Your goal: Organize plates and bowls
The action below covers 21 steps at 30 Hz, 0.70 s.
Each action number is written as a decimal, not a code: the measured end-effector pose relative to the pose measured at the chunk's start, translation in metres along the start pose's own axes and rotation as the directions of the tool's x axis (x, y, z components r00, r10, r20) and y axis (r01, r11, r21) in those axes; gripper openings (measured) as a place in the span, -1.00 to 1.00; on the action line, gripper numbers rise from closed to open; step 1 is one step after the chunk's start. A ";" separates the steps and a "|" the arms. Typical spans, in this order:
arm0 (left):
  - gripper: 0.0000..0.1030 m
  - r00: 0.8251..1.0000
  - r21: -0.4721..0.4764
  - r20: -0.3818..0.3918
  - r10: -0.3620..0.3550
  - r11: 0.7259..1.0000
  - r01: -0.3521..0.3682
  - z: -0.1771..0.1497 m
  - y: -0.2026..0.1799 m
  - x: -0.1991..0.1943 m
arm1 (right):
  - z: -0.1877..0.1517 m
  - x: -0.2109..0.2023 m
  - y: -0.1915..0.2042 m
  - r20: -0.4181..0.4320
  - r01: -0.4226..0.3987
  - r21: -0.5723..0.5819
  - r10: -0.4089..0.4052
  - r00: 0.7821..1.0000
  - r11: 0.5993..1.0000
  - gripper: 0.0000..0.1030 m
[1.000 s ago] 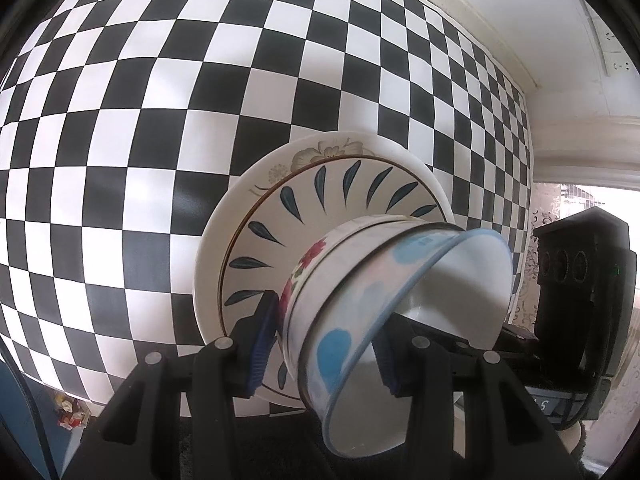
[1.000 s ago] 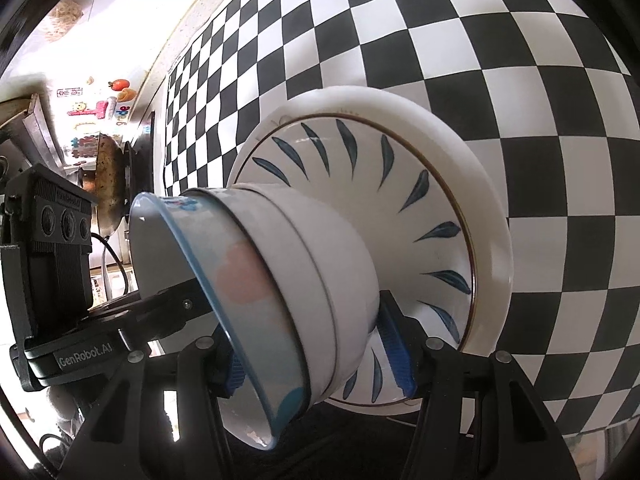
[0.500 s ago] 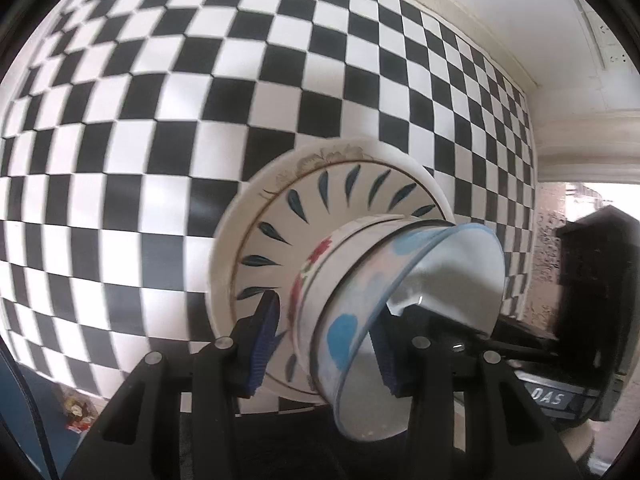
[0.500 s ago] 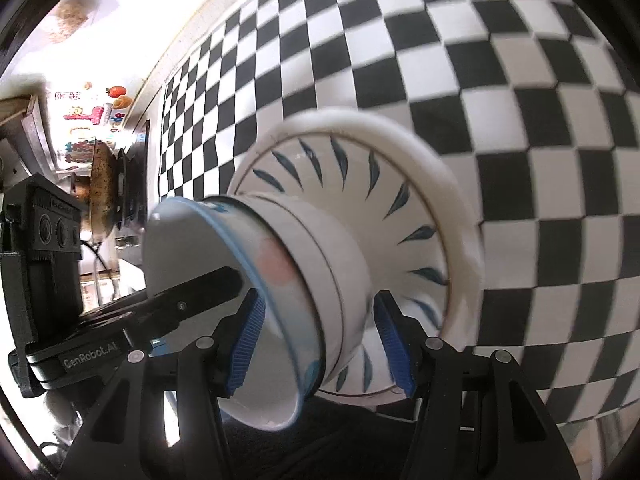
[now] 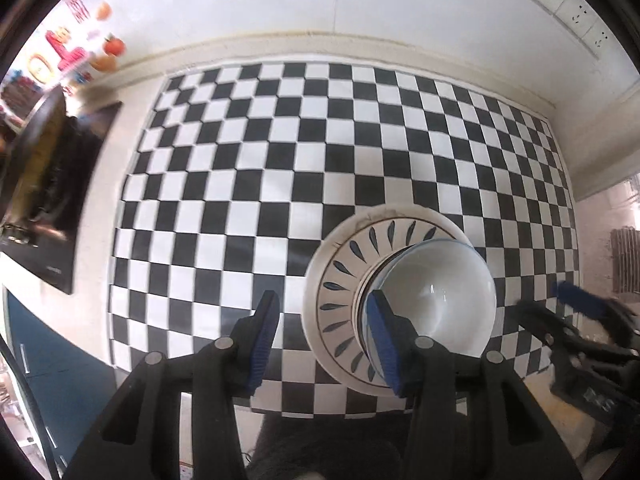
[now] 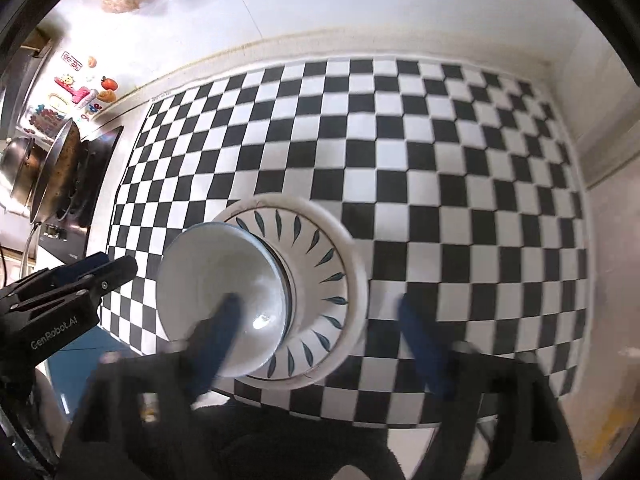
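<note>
Left gripper (image 5: 322, 342), right gripper (image 6: 324, 344): both released, holding nothing. Bowls (image 5: 432, 300) nested on plate (image 5: 320, 308); I'd withdraw straight, avoiding rims.

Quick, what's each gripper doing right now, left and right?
Left gripper: open, holding nothing.
Right gripper: open, holding nothing; the stacked bowls sit on the plates.

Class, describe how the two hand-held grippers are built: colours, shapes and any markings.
Each hand-held gripper, left and right, has black angular plastic arms with silver screws and two flat blue ribbed fingertip pads. The left one's side reads "GenRobot.AI" in white. No cables or sleeves show.
</note>
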State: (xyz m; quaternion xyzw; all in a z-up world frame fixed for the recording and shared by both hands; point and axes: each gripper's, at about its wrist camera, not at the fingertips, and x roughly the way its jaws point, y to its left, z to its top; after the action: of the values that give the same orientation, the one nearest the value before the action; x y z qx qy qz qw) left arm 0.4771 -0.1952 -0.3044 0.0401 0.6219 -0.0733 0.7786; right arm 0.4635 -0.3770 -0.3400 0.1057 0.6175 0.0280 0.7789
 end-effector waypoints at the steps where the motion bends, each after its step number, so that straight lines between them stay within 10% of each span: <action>1: -0.17 1.000 -0.001 0.007 0.005 1.000 -0.005 -0.001 -0.001 -0.003 | -0.001 -0.005 0.001 0.005 0.002 -0.007 -0.002 1.000 1.000 0.79; 6: -0.01 0.997 0.010 0.074 0.038 0.999 -0.039 -0.005 -0.010 -0.024 | -0.005 -0.033 0.008 0.048 0.033 -0.033 -0.032 0.998 0.999 0.81; 10: 0.78 0.993 -0.020 0.116 0.034 0.999 -0.032 -0.008 -0.012 -0.036 | -0.009 -0.048 0.013 0.074 0.036 -0.051 -0.032 0.997 0.998 0.95; 21: 0.81 0.983 -0.084 0.177 0.046 0.996 -0.031 -0.035 -0.015 -0.068 | -0.026 -0.078 0.012 0.134 0.036 -0.066 -0.027 0.991 0.997 0.99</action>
State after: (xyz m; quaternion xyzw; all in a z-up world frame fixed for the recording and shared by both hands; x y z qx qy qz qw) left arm 0.4263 -0.2005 -0.2456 0.0137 0.5511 -0.0361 0.8336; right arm 0.4208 -0.3754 -0.2687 0.0710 0.5642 0.0298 0.8220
